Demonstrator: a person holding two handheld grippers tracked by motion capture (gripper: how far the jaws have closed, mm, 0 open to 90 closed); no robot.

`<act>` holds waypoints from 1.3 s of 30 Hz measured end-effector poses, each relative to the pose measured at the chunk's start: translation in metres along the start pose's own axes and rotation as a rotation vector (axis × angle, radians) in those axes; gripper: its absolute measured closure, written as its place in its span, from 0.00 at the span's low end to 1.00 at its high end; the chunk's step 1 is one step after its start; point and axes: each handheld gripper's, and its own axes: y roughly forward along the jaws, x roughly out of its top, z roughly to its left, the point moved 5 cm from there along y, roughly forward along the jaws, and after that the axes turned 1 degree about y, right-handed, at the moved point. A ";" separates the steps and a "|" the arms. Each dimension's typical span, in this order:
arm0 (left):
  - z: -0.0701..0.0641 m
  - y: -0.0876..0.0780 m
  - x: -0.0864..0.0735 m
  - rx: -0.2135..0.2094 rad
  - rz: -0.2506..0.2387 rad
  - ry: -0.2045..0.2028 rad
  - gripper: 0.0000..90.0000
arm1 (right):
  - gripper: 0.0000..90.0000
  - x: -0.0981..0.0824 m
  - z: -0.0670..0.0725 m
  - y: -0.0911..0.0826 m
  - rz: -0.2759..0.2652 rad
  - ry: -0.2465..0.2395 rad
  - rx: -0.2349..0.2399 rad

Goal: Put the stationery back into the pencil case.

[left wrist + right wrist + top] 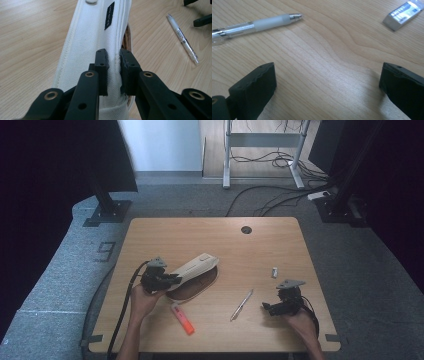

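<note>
We see the cream pencil case [194,268] left of centre on the table [260,245], its flap pinched by the left gripper [114,65] (wrist low, jaws level). The right gripper [325,82] rests wide apart near the pen [242,304].

Cream-white canvas pencil case [95,42], brown lining, black label; orange marker [182,318]; clear pen [249,26]; light woodgrain table [280,245].

High cam over table [260,245], gripper cams close, low, all share pen [242,304].
</note>
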 end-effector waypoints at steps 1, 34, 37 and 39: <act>0.000 0.000 0.000 0.000 0.000 0.000 0.86 | 0.01 0.001 -0.001 -0.001 -0.004 0.005 0.005; -0.003 -0.002 0.000 -0.011 -0.001 0.020 0.86 | 0.29 0.043 -0.062 0.006 -0.053 0.032 -0.087; -0.003 -0.002 0.000 -0.011 0.000 0.021 0.86 | 0.30 0.045 -0.068 0.011 -0.048 0.036 -0.078; -0.003 -0.001 0.000 -0.017 0.000 0.018 0.86 | 0.30 0.047 -0.072 0.014 -0.040 0.035 -0.068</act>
